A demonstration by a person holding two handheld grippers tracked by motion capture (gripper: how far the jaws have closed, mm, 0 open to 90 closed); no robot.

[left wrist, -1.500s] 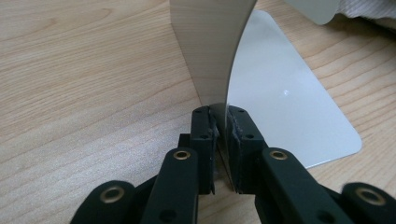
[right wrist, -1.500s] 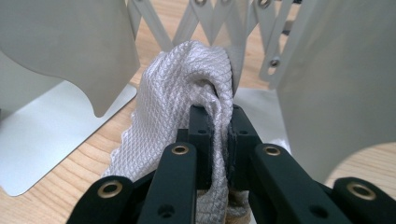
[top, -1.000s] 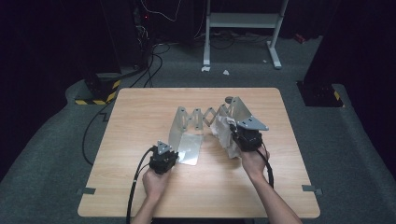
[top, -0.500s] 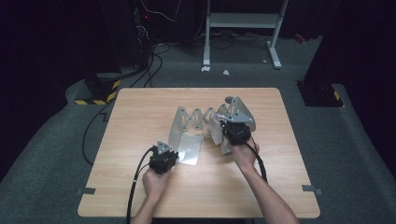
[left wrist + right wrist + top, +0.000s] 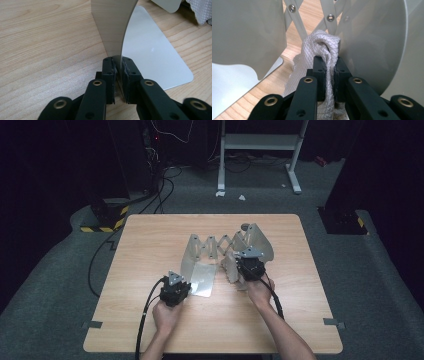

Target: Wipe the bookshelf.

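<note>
A dark room surrounds the scene — grey carpet, a black-and-yellow striped block (image 5: pixel 105 222) and loose cables at the far left, a white metal stand (image 5: pixel 260 150) at the back — and in its middle stands the pale wooden table (image 5: pixel 150 240), bare apart from the work in hand. On it, a little right of centre, an expanding rack (image 5: pixel 220 247) of grey plastic divider plates joined by a riveted scissor lattice runs with its long axis across the table from left to right, its plates upright. The right gripper (image 5: pixel 250 265) is at the rack's right end, pointing away from the person into the gap between two plates; in the right gripper view its jaws are clamped on a fold of white woven cloth (image 5: pixel 323 53), which lies straight ahead against the lattice, with the right-hand plate (image 5: pixel 374 47) just beside it. So the slot sits directly forward of the cloth, and the right hand is the nearer one — I judge the coming move to be a push or a release into that gap. The left gripper (image 5: pixel 174 290) is at the rack's near left end, jaws pinched on the edge of an upright plate (image 5: pixel 112 25), apparently steadying the rack, while another plate (image 5: pixel 155 57) lies flat on the wood beside it.
</note>
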